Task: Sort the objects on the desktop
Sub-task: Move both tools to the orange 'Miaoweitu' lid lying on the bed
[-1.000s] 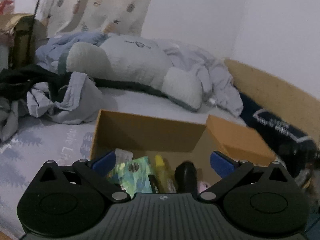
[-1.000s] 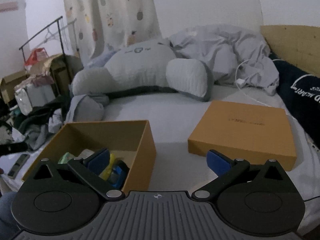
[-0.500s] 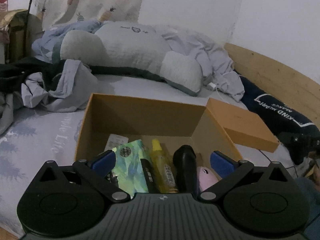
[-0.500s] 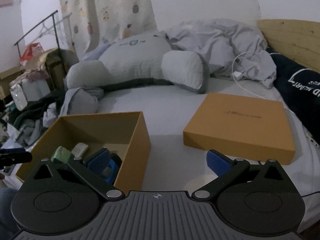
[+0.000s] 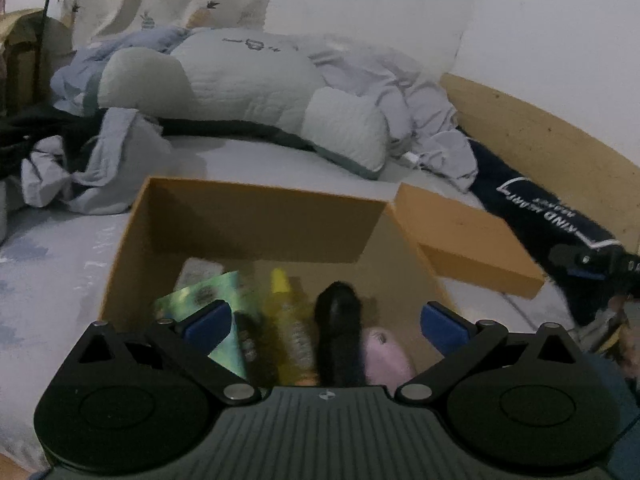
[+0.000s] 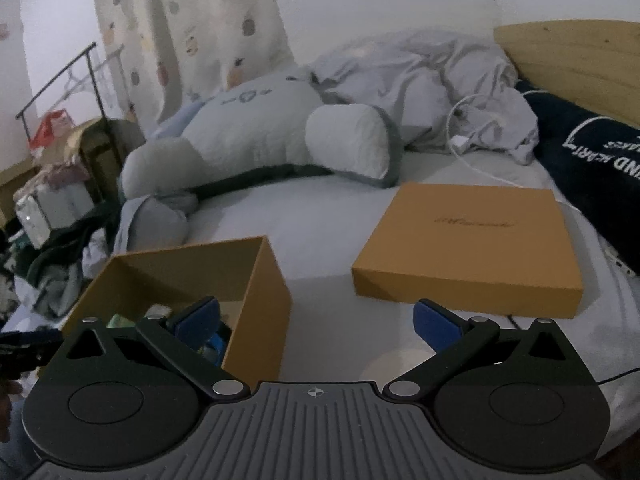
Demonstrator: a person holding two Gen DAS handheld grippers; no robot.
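Since half a second earlier, our left gripper [image 5: 326,322] had edged closer over the open box [image 5: 260,208], blurring its contents. We counted one green packet [image 5: 208,292], one yellow bottle [image 5: 286,312], one black object [image 5: 340,332], one pink item [image 5: 386,354]. One lid [image 6: 472,240] lay apart. Our right gripper [image 6: 316,316] hovered level; both tongs were spread, empty.

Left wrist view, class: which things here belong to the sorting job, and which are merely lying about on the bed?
Belong to the job:
open box
green packet
yellow bottle
black object
pink item
box lid

Lying about:
grey cushion
crumpled bedding
dark garment
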